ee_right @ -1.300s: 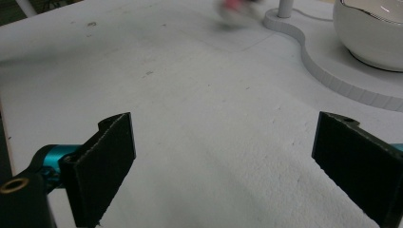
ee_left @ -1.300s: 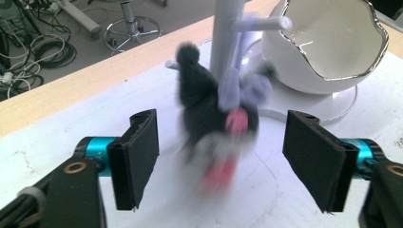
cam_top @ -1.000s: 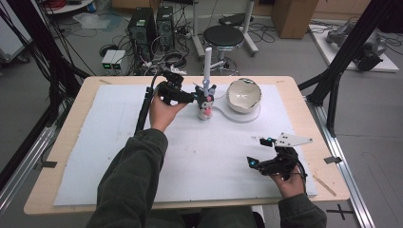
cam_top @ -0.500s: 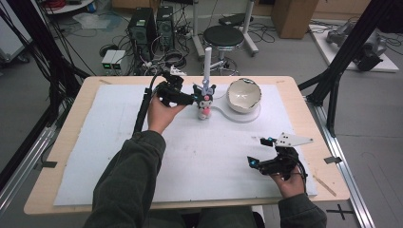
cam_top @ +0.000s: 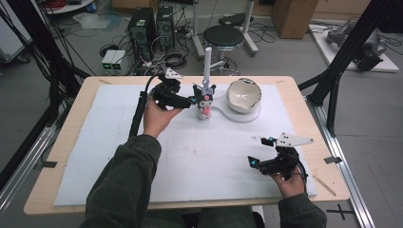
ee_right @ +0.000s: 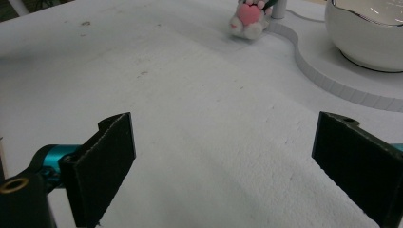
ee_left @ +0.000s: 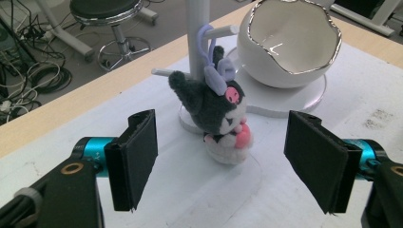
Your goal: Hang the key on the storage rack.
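Stool [cam_top: 224, 35], PC towers [cam_top: 151, 21] behind table [cam_top: 76, 102].

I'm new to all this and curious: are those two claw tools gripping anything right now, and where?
Nothing is held. The left gripper stands open around the plush toy without touching it; the right gripper is open over the bare white mat.

- Table [cam_top: 309, 102]: light wood top, covered by a white sheet [cam_top: 114, 142].
- Beyond the table's far edge: grey floor, a black round stool [cam_top: 223, 35], two black computer towers [cam_top: 152, 23], loose cables [cam_top: 173, 57].
- Right of the table: black frame struts [cam_top: 349, 57].
- Far right of the stool: cardboard box [cam_top: 292, 16].
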A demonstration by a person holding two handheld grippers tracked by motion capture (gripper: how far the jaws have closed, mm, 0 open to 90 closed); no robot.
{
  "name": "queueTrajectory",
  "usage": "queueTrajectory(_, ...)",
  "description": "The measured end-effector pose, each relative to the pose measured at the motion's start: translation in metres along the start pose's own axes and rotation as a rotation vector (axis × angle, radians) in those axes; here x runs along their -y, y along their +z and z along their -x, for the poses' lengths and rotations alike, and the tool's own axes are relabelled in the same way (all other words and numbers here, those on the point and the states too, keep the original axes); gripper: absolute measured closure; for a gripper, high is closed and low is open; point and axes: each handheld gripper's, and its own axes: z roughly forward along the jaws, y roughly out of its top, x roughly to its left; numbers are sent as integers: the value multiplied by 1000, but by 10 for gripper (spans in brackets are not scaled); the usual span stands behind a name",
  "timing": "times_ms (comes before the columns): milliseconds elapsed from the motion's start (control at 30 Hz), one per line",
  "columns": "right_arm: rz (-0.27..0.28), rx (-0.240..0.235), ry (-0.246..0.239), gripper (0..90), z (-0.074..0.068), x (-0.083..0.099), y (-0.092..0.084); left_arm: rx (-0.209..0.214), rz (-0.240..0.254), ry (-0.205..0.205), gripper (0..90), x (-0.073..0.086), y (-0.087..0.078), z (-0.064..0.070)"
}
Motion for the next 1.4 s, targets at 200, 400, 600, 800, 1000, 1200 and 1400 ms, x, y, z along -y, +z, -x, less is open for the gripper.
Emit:
queueTrajectory(200, 3, 6, -10, 62, 1, 0, 0, 11, 9, 11, 267, 2, -3, 3)
queueTrajectory(400, -1, 9, -4, 62, 0, 1, -2, 20, 6, 24, 259, 3, -7, 5)
queueTrajectory(600, 1, 15, -1, 62, 0, 2, -3, 32, 22, 36, 259, 2, -12, 9)
queueTrajectory(800, -2, 17, -7, 62, 0, 1, -3, 41, 39, 44, 259, 4, -18, 13)
queueTrajectory(1000, -7, 14, -8, 62, 0, 1, -1, 42, 45, 42, 259, 10, -24, 12)
queueTrajectory(1200, -10, 17, -9, 62, 0, 1, -1, 45, 46, 41, 255, 16, -28, 11)
queueTrajectory(1400, -10, 19, -9, 62, 0, 1, -1, 51, 63, 40, 253, 18, -34, 12)
